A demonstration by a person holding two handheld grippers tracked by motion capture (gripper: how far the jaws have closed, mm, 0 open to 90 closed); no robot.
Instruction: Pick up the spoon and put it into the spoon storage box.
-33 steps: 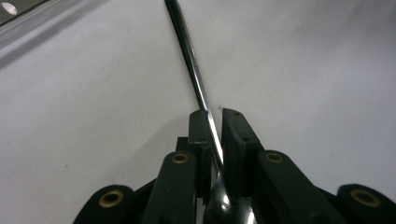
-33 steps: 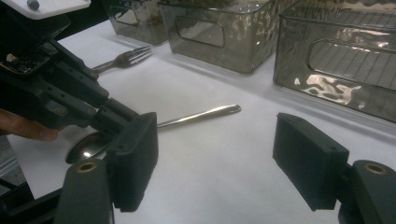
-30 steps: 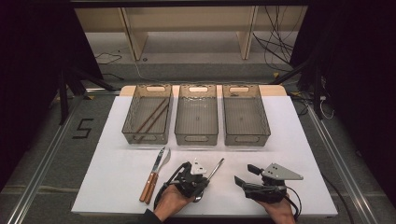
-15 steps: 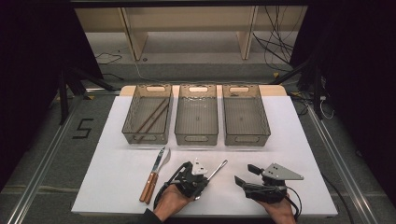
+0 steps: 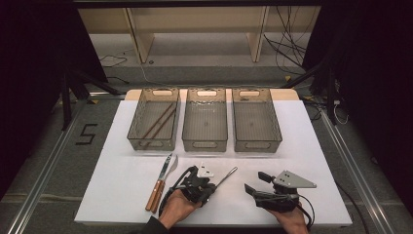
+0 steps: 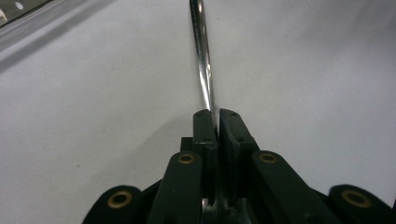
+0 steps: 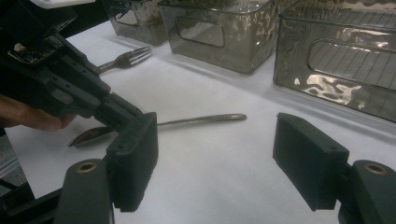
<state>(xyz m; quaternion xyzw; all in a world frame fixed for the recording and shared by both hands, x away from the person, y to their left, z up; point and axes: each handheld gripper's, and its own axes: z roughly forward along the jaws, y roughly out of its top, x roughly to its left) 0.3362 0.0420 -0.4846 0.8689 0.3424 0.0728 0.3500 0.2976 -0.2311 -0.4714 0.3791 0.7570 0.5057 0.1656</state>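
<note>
Overhead cam, two low close-ups

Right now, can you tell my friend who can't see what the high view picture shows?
The left gripper is shut on a silver spoon low on a white table, while the right gripper rests open beside it. Behind stand three clear bins, the left one holding chopsticks; a knife and fork lie at left.

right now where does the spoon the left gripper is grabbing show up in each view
High view: the spoon lies low centre on the white table, its handle slanting up-right out of the left gripper.
Left gripper view: its shiny handle rises from between the closed jaws to the top edge.
Right gripper view: left of centre, bowl under the left gripper, handle end pointing right.
Shared landmark: the left gripper clamped on the spoon.
</note>
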